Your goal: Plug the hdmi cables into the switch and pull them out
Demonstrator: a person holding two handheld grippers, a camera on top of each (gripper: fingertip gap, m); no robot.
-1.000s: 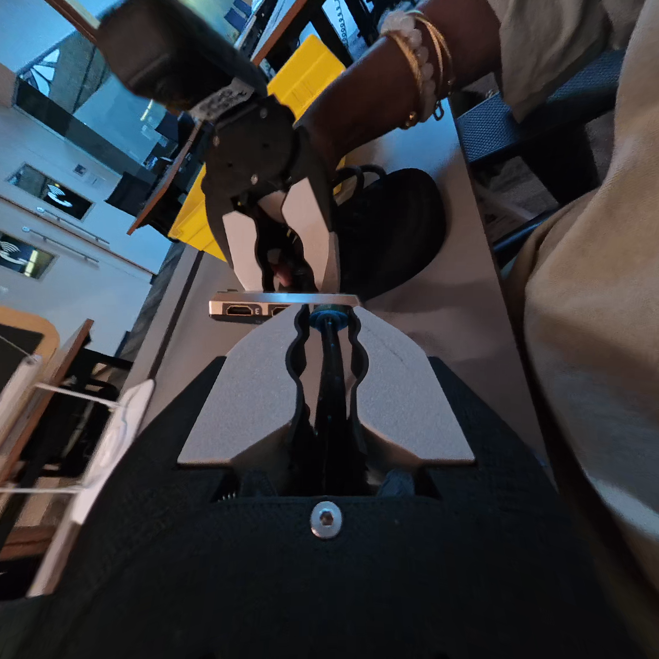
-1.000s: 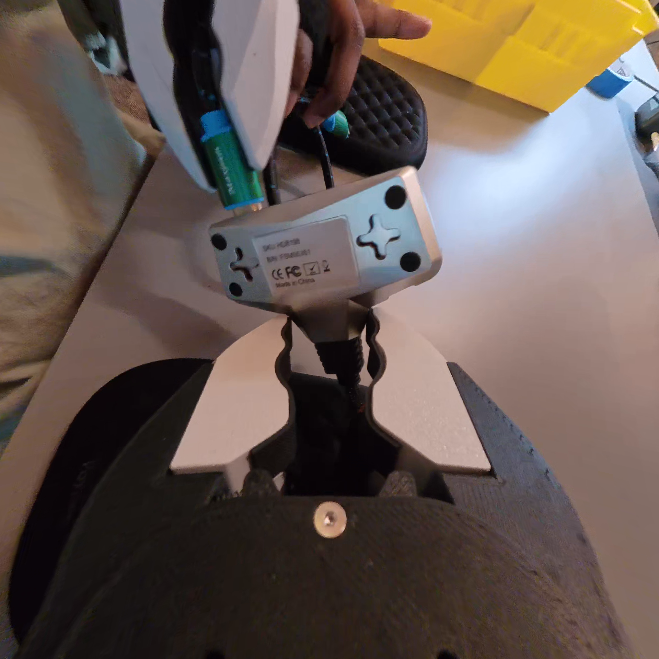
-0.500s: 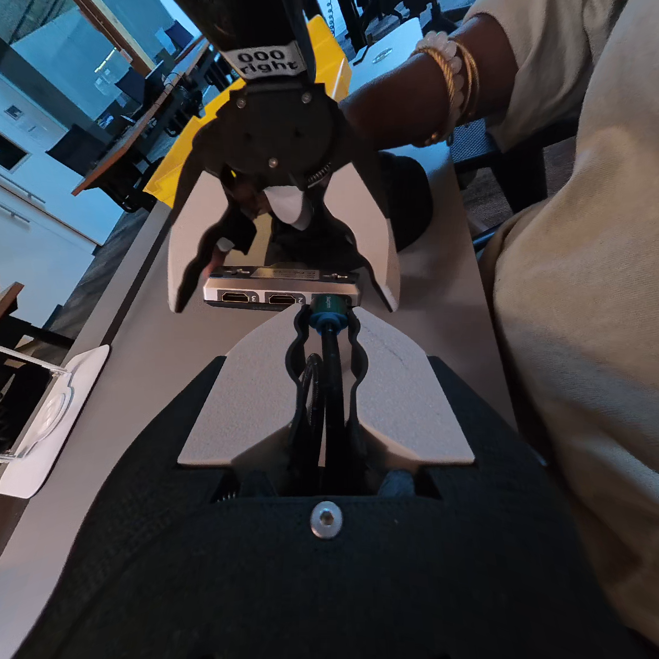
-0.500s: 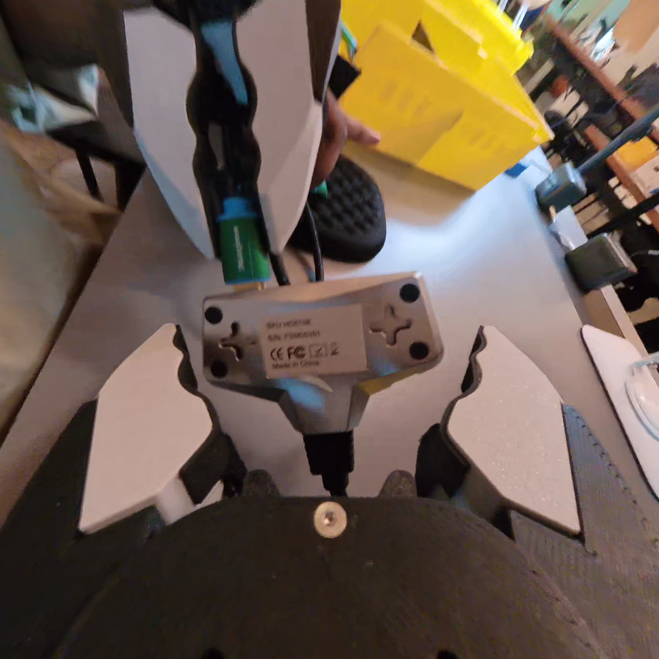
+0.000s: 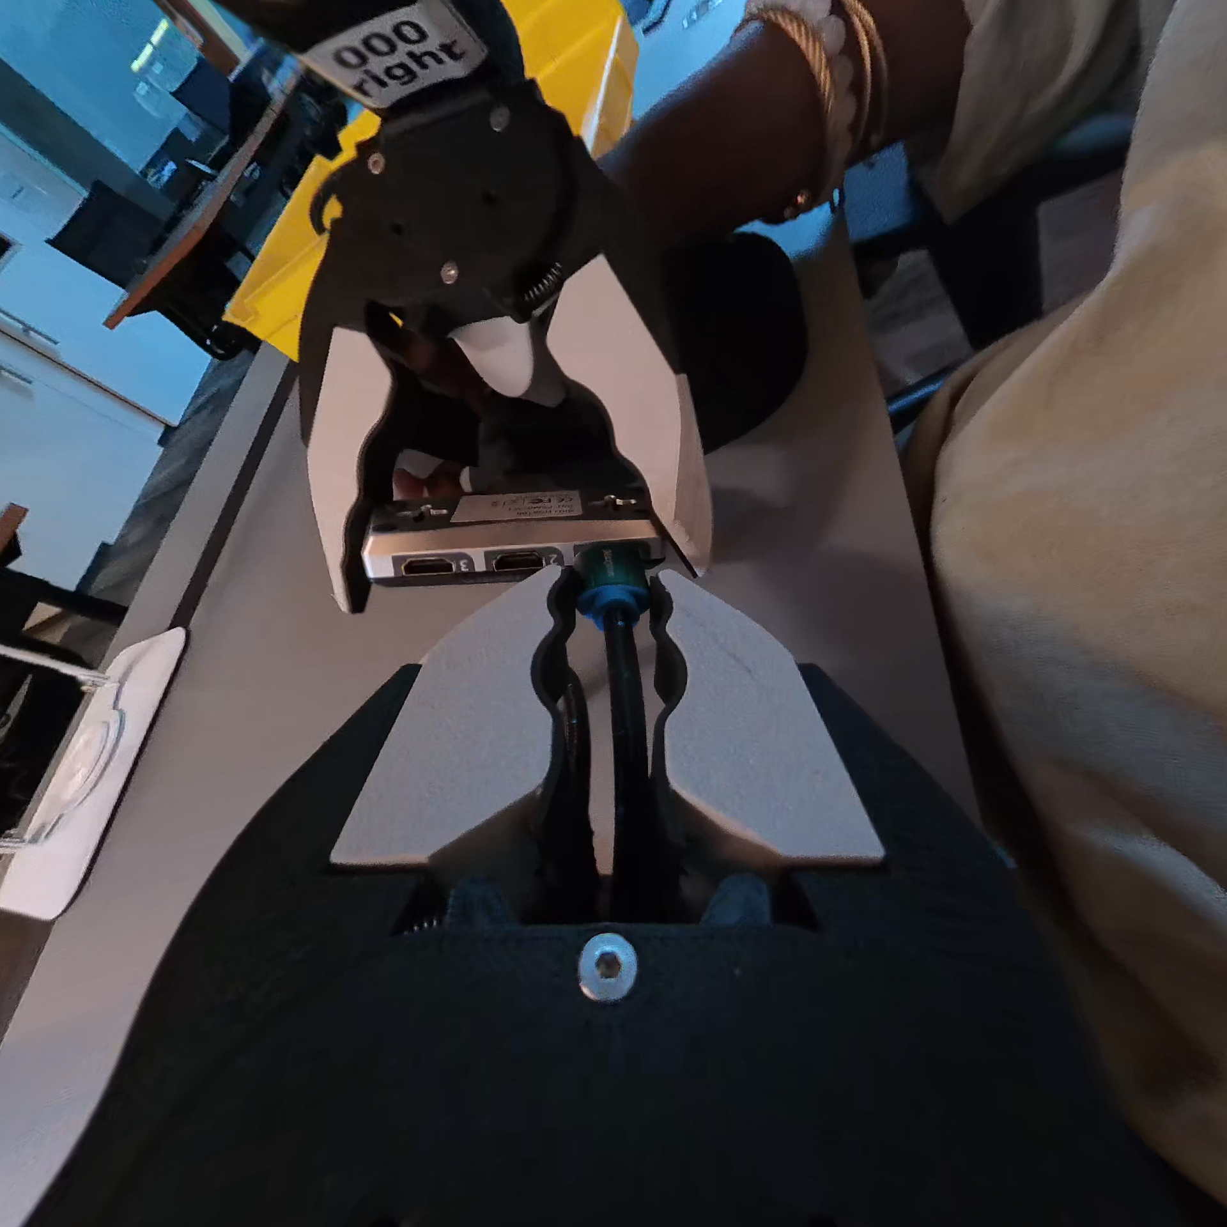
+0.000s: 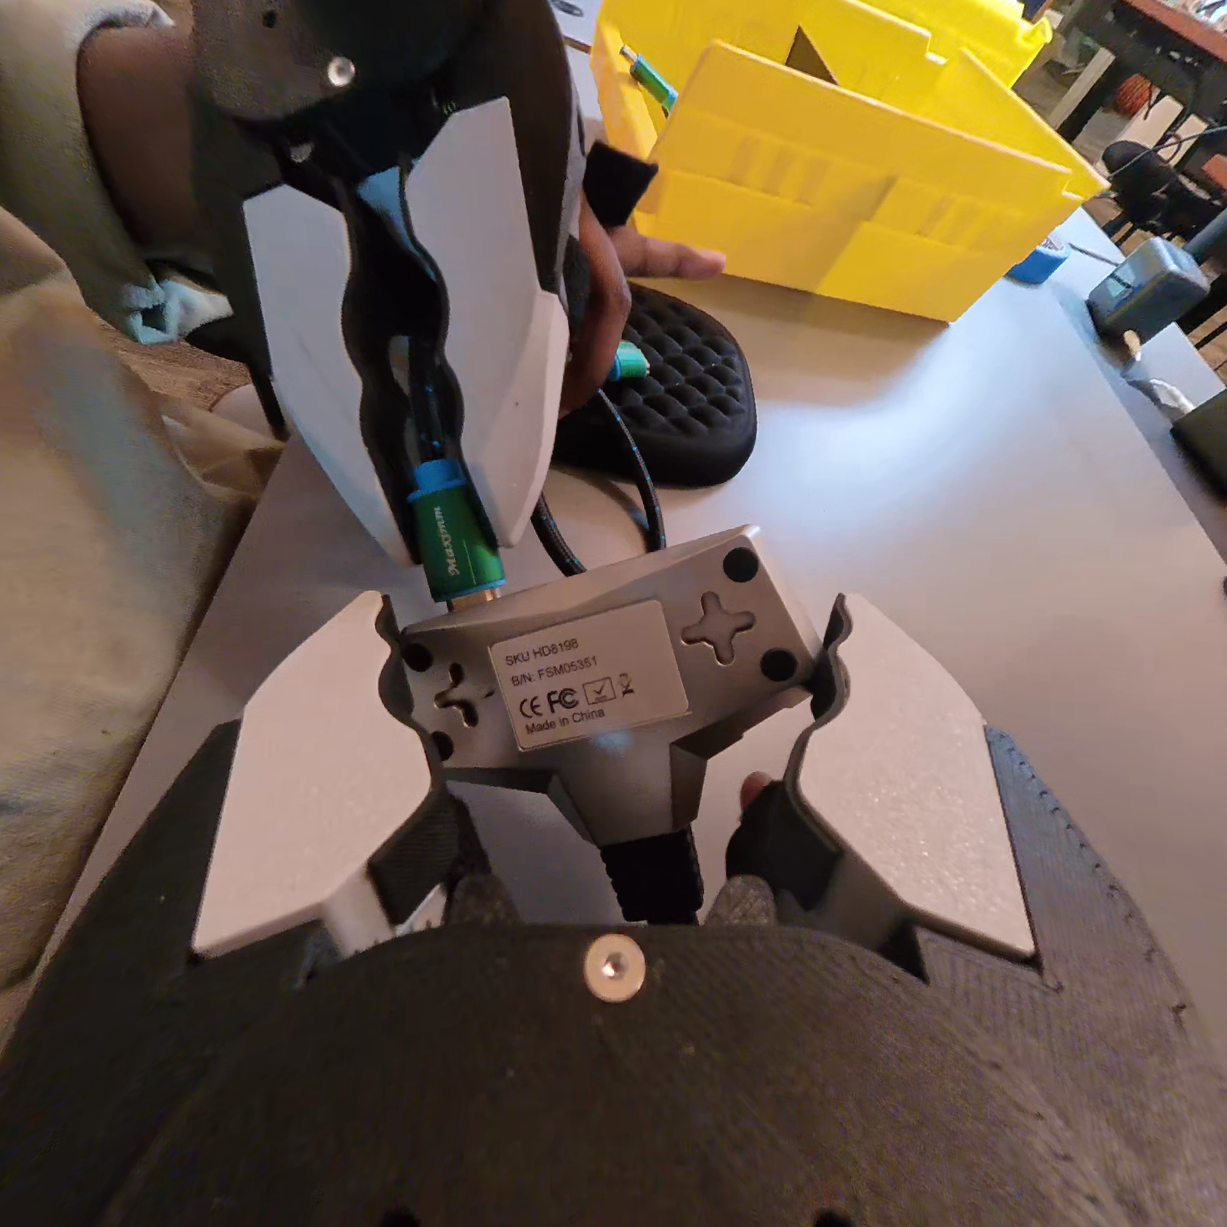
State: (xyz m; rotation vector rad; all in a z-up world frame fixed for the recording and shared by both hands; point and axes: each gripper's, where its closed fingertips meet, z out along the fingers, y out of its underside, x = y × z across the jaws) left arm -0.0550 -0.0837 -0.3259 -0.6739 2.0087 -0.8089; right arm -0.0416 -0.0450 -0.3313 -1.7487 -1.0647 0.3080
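Right tool [image 6: 607,670] now clamping switch [image 6: 597,664] body, having regripped from its tail; left tool [image 5: 607,587] gripping green plug [image 5: 607,564], seated in end port. Pull-out likely next.

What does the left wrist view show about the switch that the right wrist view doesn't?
Left wrist view only: the switch's port face, with two empty ports beside the occupied end one. Right wrist view only: its underside label, its own black lead, a spare green plug on the black pad. Both: the left gripper shut on the green HDMI plug at the switch, the right gripper clamping the switch's ends.
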